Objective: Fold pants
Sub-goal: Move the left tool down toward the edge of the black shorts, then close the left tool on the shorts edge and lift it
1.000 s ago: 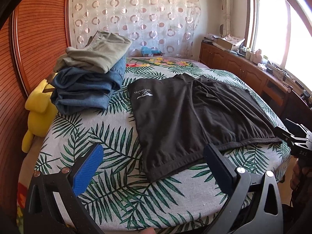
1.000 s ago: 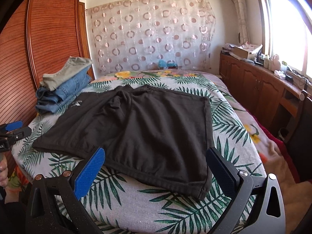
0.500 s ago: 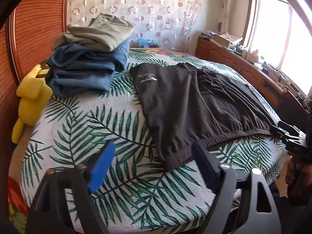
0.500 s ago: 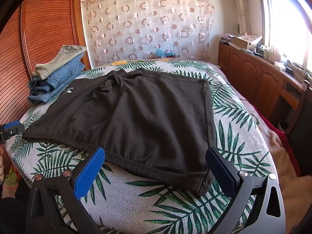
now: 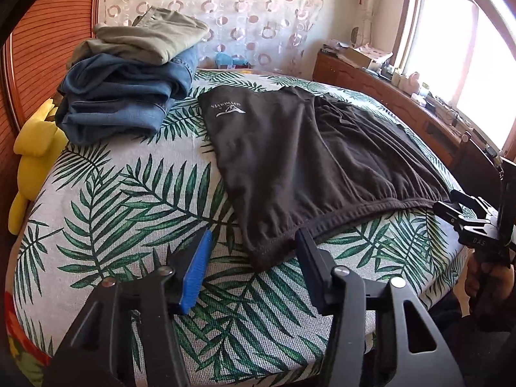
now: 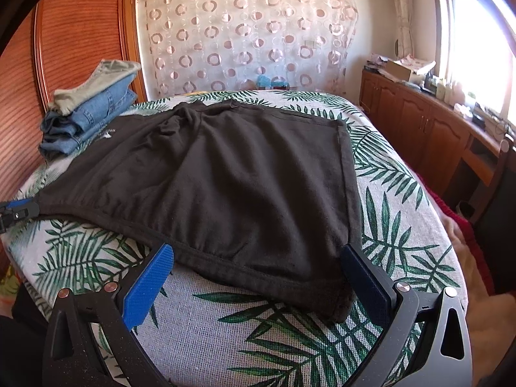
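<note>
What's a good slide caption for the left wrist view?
Left gripper, jaws closing, straddles the black shorts' waistband corner on the palm-print bed.

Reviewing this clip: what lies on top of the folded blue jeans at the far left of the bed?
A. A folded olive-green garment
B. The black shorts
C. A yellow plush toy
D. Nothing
A: a folded olive-green garment rests on the blue jeans; the black shorts lie spread flat beside the pile on the leaf-print bedspread, and the yellow plush toy sits off the bed's edge.
</note>
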Demonstrator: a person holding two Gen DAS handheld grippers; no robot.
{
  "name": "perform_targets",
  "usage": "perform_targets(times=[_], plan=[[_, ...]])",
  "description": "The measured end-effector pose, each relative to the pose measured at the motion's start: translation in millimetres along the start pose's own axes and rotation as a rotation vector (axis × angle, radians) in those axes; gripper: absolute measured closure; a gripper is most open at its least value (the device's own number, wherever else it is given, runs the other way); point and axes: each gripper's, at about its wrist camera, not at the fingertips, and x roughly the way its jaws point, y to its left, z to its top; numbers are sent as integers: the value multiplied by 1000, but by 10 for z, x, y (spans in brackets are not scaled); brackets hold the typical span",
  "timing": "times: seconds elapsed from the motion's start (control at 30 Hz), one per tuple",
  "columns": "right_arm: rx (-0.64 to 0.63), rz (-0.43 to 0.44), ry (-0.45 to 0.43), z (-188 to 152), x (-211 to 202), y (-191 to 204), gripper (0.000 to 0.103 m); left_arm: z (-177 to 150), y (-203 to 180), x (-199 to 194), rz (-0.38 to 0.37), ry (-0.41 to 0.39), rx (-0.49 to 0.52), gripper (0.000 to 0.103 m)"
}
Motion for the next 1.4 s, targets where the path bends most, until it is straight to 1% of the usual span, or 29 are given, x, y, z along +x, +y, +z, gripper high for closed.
perform_targets(times=[0.07, 0.13, 0.17, 0.23, 0.27, 0.43, 0.6, 0.73, 1.03, 1.2, 1.33, 1.4], plan=[[-12, -7, -3, -18, -5, 23, 0, -3, -2, -6, -8, 0, 0, 61], [-11, -2, -1, -16, -15, 14, 0, 8, -10, 8, -24, 3, 4, 74], [-11, 0, 0, -16, -21, 10, 0, 10, -21, 11, -34, 6, 8, 78], [-13, -1, 2, -10, -28, -2, 0, 22, -50, 16, -41, 10, 17, 91], [-14, 0, 3, -8, -28, -1, 0, 37, -63, -4, -40, 1, 24, 93], [-8, 15, 10, 60, 12, -46, 0, 226, -148, -139, -86, -45, 40, 96], [9, 42, 11, 90, 24, -109, 0, 504, -390, -228, -128, -87, 107, 97], [10, 54, 5, 104, 9, -150, 0, 695, -594, -227, -161, -105, 153, 97], [26, 46, -22, 105, -52, -312, 0, 1028, -1074, 14, -258, -85, 232, 97], [29, 33, -17, 78, -24, -382, 3, 1197, -1322, 126, -307, -72, 274, 97], [26, 17, -15, 61, -15, -409, 4, 1271, -1558, 209, -354, -59, 292, 97], [35, 17, -18, 46, -21, -421, 4, 1270, -1618, 198, -359, -55, 305, 97]])
